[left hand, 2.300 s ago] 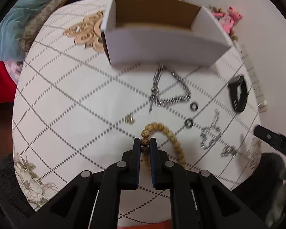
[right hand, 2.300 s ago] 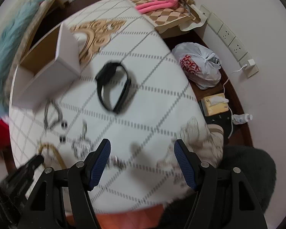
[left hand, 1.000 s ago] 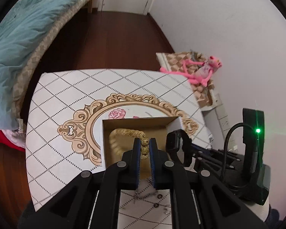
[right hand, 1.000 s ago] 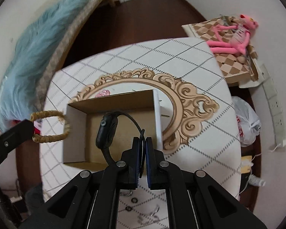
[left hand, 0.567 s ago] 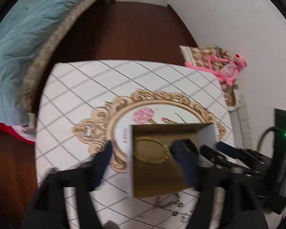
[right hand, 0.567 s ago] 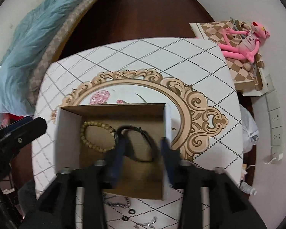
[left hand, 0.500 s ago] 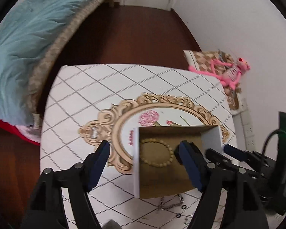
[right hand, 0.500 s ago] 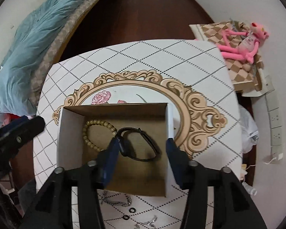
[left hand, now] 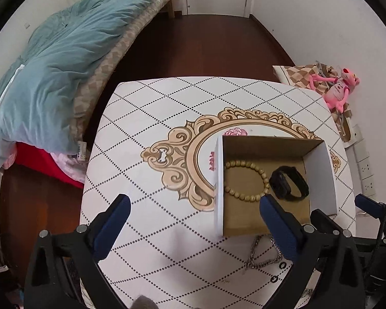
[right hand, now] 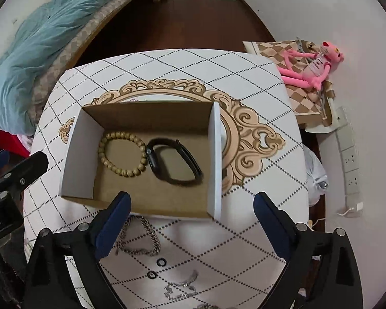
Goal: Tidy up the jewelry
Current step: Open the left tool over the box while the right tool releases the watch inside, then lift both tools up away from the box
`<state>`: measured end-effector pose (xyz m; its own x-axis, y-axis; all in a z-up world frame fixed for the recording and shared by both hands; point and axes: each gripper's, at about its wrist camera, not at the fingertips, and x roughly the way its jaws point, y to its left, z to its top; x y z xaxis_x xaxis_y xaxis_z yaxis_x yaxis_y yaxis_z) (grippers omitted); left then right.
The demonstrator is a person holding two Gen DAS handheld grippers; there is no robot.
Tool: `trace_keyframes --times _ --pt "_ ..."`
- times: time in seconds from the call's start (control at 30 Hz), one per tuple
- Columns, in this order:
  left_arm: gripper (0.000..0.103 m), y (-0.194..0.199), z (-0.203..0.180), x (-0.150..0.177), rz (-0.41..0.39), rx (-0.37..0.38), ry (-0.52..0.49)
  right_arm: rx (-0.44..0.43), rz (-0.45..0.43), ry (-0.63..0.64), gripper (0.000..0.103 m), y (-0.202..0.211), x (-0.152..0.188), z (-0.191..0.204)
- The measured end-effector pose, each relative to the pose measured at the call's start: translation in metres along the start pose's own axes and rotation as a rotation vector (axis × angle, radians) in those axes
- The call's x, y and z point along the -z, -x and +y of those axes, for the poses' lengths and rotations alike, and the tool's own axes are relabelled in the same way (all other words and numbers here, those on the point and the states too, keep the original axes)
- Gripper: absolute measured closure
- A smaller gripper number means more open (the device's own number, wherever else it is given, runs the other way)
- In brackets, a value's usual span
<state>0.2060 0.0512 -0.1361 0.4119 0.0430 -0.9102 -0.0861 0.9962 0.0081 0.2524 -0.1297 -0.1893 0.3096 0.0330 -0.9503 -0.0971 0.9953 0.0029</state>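
Inside the cardboard box point(right hand: 85, 149): bead bracelet point(right hand: 123, 154) touching black wristband point(right hand: 173, 163). My left gripper point(left hand: 193, 221) and right gripper point(right hand: 191, 216) both spread wide, empty. Silver chain point(right hand: 139, 239) on table point(right hand: 257, 231) beside box.

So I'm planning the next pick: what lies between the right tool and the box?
The silver chain lies on the table between the right tool and box, in the right wrist view.

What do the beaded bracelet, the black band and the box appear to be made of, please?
Beaded bracelet: likely wood, matte tan round beads. Black band: probably silicone or rubber, smooth with a dull sheen. Box: cardboard, brown inside, white outside, with folded walls.
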Motion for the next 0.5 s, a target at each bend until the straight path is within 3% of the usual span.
trace_keyframes --times 0.23,0.5 --pt "0.001 0.027 -0.002 0.012 -0.035 0.008 0.007 0.010 -0.034 -0.005 0.006 0.025 0.012 -0.002" --pt "0.001 0.083 -0.006 0.026 -0.124 0.010 -0.004 0.033 -0.129 -0.011 0.006 0.083 0.029 -0.006"
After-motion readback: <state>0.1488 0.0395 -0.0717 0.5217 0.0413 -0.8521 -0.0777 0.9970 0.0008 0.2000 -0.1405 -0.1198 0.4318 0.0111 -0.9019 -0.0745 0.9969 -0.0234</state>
